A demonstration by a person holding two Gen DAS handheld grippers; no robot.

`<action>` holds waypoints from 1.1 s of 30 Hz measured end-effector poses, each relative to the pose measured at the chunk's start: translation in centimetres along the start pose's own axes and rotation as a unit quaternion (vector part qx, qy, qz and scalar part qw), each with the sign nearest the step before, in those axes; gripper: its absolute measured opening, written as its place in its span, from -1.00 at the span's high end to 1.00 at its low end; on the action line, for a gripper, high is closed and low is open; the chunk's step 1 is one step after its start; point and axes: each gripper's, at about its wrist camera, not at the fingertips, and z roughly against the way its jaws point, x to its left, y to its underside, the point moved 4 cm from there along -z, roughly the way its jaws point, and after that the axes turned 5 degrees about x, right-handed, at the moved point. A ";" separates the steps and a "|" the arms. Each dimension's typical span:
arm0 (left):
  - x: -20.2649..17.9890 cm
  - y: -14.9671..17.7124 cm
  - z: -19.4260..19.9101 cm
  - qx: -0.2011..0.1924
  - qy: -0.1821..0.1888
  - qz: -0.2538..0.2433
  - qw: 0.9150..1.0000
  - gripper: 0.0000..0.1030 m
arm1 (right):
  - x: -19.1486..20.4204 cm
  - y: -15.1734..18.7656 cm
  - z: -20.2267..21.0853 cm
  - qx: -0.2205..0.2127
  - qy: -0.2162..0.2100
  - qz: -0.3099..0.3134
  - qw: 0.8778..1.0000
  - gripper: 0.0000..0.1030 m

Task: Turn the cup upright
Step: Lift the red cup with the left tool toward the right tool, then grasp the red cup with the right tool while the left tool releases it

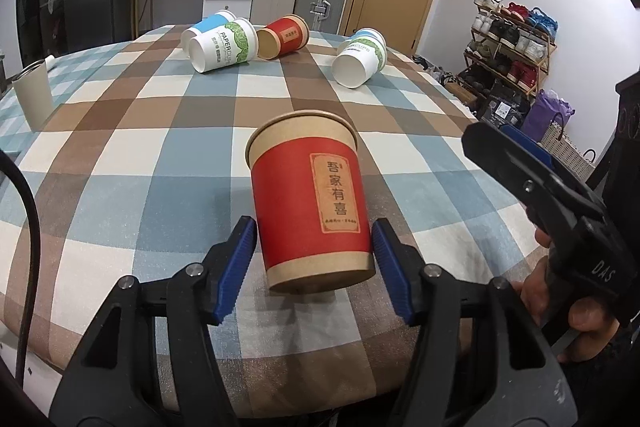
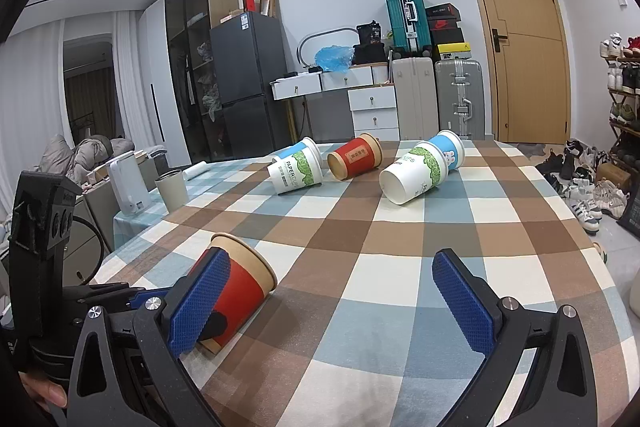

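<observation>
A red paper cup (image 1: 312, 203) with a tan label lies on its side on the checked tablecloth (image 1: 140, 155), base toward my left gripper and rim pointing away. My left gripper (image 1: 316, 267) is open, its blue pads either side of the cup's base with small gaps. The same cup (image 2: 240, 287) shows at the lower left of the right wrist view, partly behind the left pad. My right gripper (image 2: 332, 303) is open and empty over the cloth, to the right of the cup.
Farther back lie a second red cup (image 1: 282, 37), a nested white and blue pair (image 1: 220, 43) and another white pair (image 1: 360, 57), all on their sides. A grey tumbler (image 1: 32, 95) stands at the left edge. Suitcases, drawers and a shoe rack stand beyond the table.
</observation>
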 end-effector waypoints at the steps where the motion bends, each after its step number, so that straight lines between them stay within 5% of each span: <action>1: -0.1 0.0 0.1 -0.002 0.000 -0.003 1.000 -0.22 | 0.0 0.0 0.0 0.000 0.000 0.000 1.000 -1.00; 11: 0.4 -0.5 2.0 -0.037 0.009 -0.012 0.999 -0.66 | -0.3 -0.2 -0.1 0.012 0.011 -0.001 1.000 -1.00; 16: 1.5 -1.4 3.4 -0.060 -0.002 -0.022 0.998 -0.79 | -0.1 -0.3 -1.0 0.061 0.018 -0.001 0.998 -1.00; 18: 2.2 -1.7 3.9 -0.071 -0.010 -0.024 0.997 -0.98 | 0.3 -0.3 -1.4 0.079 0.009 -0.004 0.997 -1.00; 33: 8.9 -2.9 3.0 -0.074 -0.017 0.002 0.997 -0.98 | 3.0 -0.4 -5.3 0.190 -0.058 -0.061 0.978 -0.99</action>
